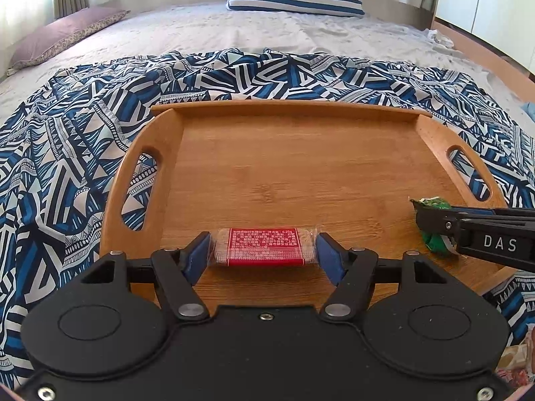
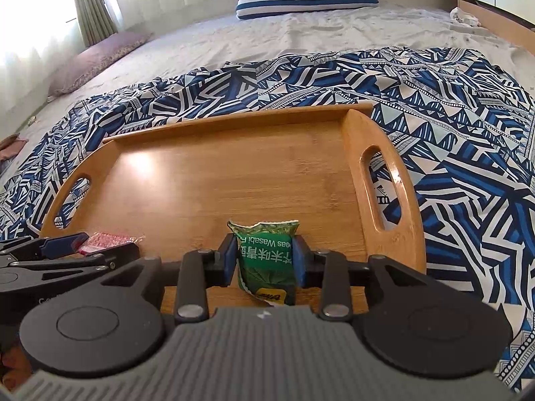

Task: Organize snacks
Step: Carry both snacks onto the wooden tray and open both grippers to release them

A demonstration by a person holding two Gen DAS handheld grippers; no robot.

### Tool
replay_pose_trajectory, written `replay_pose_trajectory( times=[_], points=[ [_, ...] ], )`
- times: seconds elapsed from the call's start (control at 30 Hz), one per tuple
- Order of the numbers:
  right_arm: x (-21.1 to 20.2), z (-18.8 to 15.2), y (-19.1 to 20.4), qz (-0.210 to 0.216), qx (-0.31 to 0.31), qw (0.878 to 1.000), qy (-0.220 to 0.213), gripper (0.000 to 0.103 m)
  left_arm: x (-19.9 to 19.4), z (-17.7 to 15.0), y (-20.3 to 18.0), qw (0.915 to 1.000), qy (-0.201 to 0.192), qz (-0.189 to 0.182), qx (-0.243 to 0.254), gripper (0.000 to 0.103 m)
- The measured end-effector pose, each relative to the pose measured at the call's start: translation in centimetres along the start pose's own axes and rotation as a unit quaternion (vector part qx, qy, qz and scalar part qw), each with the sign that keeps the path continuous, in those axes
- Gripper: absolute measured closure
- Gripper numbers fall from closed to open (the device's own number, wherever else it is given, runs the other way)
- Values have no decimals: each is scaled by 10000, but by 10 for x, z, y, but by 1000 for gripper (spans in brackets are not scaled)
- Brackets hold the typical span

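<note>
Patterned blue-and-white bedding [image 1: 67, 153] supports a wooden tray [image 1: 301, 180] at frame centre. Low in the frame, the left gripper [image 1: 264, 247] brackets a red-labelled cracker pack [image 1: 264, 246] on the tray floor; pad contact cannot be confirmed. The right gripper [image 2: 265, 260] clamps a green wasabi-pea packet [image 2: 265, 257] at lower centre, over the tray.
</note>
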State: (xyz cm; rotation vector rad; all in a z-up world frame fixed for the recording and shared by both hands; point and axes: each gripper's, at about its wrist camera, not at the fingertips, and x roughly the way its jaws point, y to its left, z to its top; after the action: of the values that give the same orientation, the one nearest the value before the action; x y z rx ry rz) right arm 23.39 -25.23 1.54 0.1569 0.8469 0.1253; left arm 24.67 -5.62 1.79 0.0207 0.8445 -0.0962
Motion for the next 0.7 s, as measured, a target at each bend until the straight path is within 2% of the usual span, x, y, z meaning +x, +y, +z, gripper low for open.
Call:
replay_pose_trajectory(
  times=[0.13, 0.27, 0.3, 0.53, 0.7],
  points=[
    [1, 0, 0, 4, -21, 10000, 19, 62, 0, 0, -1, 10000, 26, 21, 54, 33],
    [-1, 0, -1, 33, -9, 10000, -20, 45, -4, 1, 5, 9999, -16, 32, -148, 21],
    [-2, 0, -1, 31, -2, 10000, -36, 45, -6, 1, 6, 9998, -62, 27, -172, 20],
    [-20, -1, 2, 109, -23, 9997, -225, 27, -32, -2, 8, 9991, -400, 132, 2, 7],
    [-44, -10, 8, 156, -178, 9987, -444, 14, -60, -16, 11, 9975, -697, 15, 135, 1]
  ],
)
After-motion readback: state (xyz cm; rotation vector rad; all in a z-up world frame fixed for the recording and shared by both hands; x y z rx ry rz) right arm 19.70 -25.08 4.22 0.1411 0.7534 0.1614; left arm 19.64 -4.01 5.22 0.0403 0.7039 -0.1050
